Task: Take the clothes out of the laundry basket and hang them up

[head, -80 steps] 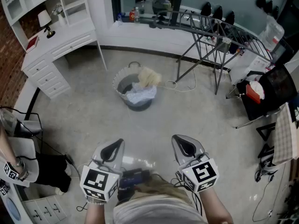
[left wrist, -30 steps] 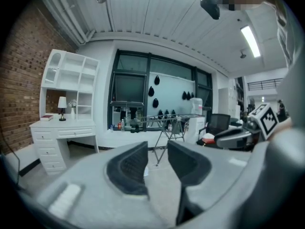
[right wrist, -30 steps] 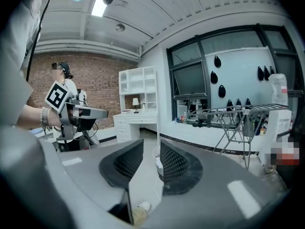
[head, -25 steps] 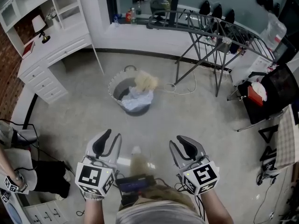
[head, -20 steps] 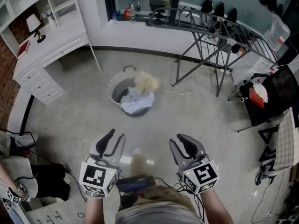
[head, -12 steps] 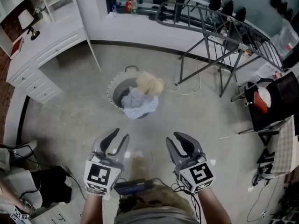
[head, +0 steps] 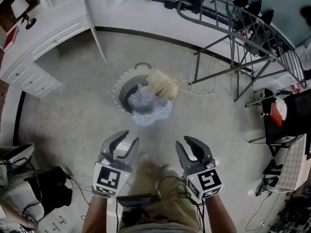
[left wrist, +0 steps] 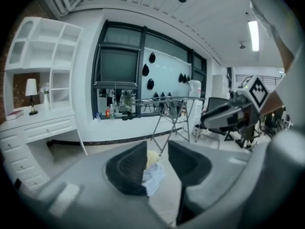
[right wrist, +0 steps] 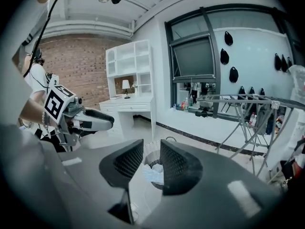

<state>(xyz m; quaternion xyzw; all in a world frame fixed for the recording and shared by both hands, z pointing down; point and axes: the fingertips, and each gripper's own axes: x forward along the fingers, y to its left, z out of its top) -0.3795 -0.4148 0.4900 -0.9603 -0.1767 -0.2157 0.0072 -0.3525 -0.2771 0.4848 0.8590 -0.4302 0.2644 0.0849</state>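
The laundry basket [head: 118, 88] stands on the floor [head: 73, 115] toward its far side, between the white desk [head: 46, 42] at the left edge and the legs of the drying rack [head: 243, 30] at the right. A pale blue garment [head: 148, 106] spills over its near rim, and a cream fluffy piece [head: 163, 84] lies on the far right rim.

The left gripper [head: 125, 142] and right gripper [head: 190, 147] hover side by side well short of the basket. Both have their jaws partly apart and hold nothing.

The step is the reach. It is best to go for the blue garment first, since it lies uppermost and nearest. Widen one pair of jaws, come down on a raised fold, pinch deep, and lift straight up clear of the rim. What kind of garment it is probably cannot be settled from here, so keep the other gripper free to find an edge.
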